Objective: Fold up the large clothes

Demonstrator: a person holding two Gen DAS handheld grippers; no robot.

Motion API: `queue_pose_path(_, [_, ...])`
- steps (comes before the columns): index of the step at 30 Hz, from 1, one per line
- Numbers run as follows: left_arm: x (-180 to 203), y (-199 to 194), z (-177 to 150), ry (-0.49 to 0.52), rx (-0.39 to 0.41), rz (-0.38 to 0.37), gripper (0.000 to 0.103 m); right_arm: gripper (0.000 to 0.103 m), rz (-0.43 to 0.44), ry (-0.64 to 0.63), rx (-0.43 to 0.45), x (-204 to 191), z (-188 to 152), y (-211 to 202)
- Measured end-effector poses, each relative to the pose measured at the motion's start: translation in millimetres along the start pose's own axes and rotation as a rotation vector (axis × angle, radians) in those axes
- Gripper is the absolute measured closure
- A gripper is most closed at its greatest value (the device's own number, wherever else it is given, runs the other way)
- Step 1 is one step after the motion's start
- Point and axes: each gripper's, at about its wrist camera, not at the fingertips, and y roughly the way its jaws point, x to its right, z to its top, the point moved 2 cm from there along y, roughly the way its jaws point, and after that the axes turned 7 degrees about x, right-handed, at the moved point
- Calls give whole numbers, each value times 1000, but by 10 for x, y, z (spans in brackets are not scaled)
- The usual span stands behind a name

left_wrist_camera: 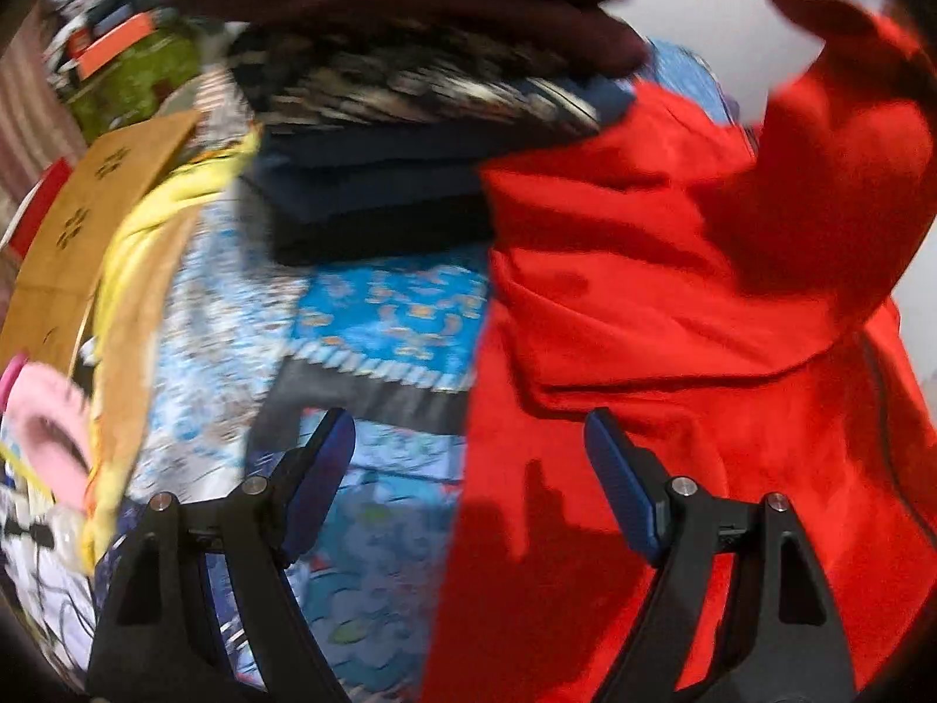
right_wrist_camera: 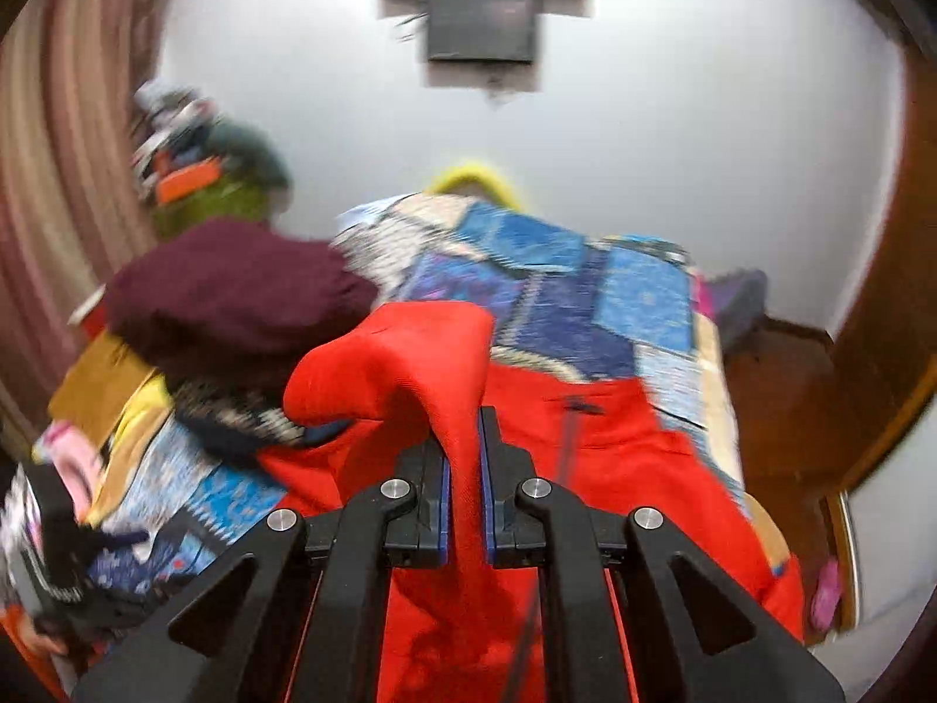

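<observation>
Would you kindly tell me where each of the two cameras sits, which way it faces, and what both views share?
Left wrist view: on the left tool, angled down at the blue patterned bedspread and a stack of folded clothes; its open fingers show.
Right wrist view: on the right tool, facing across the bed toward the white wall; its fingers, shut on the red garment, show.
Shared: red garment, bedspread, maroon top garment on the stack.

Right claw [right_wrist_camera: 464, 468] pinching red garment [right_wrist_camera: 410, 363] (lifted fold), patchwork bedspread [right_wrist_camera: 585, 293] behind
</observation>
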Motion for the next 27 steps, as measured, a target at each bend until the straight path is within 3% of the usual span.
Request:
queue_pose_path(7, [322, 514, 43, 69, -98, 7, 23, 96, -94, 163, -26, 648, -138, -55])
queue_pose_path(9, [343, 671, 26, 92, -110, 53, 23, 96, -112, 193, -61, 769, -306, -44])
queue_pose_path(13, [250, 749, 57, 65, -85, 97, 23, 96, -146, 246, -148, 1049, -635, 12])
queue_pose_path(16, [59, 742, 93, 27, -51, 174, 23, 96, -147, 333, -230, 1317, -919, 57])
queue_pose_path(21, [-216, 726, 74, -67, -32, 149, 21, 96, -148, 430, -310, 1552, -1227, 110])
queue_pose_path(27, [-344, 781, -3, -96, -30, 161, 21, 96, -208, 502, -315, 1705, -1385, 28])
